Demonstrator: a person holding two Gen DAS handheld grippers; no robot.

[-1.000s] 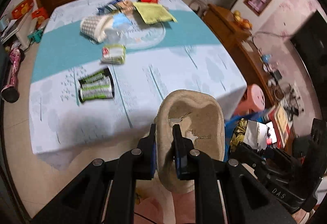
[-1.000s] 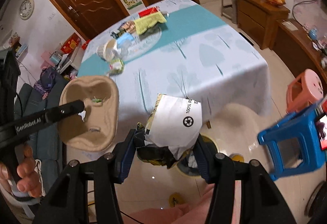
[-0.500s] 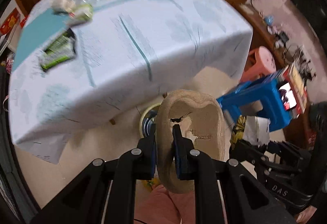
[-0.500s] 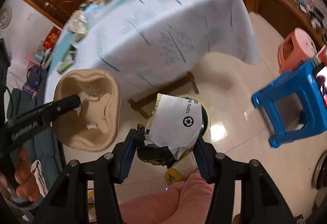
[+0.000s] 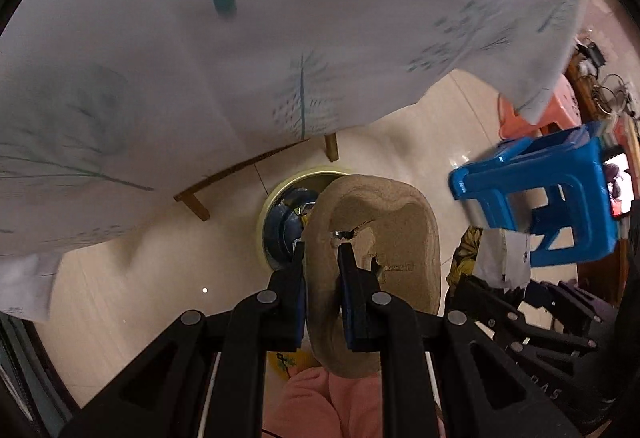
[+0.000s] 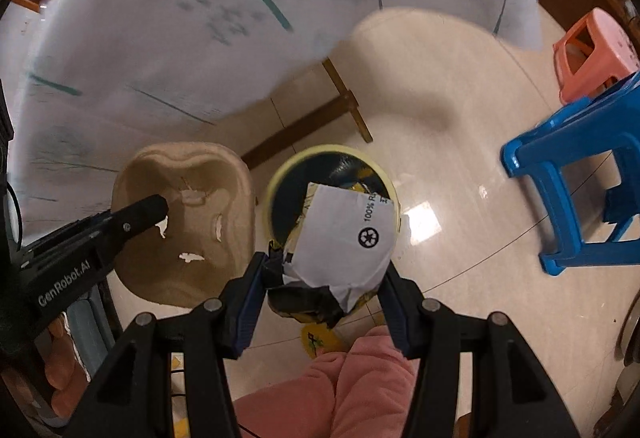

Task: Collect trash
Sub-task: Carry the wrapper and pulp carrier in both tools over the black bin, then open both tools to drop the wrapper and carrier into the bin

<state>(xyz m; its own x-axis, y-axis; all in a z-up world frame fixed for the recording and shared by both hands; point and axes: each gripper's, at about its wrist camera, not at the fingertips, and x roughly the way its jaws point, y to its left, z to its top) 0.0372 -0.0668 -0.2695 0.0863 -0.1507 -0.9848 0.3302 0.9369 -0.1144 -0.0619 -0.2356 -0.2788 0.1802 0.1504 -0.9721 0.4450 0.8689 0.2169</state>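
Above the bin (image 6: 276,178), pulp tray (image 5: 384,238) pinched in left claw (image 5: 322,266), crumpled wrapper (image 6: 340,246) clamped in right claw (image 6: 324,278).

The glossy cream tiled floor (image 6: 460,174) carries a round yellow-rimmed bin (image 6: 280,174) standing just in front of the desk's wooden foot bar (image 6: 320,118). The desk's pale tablecloth (image 6: 200,18) hangs above them. To the right stand a blue plastic stool (image 6: 572,174) and, farther off, a pink stool (image 6: 592,50).
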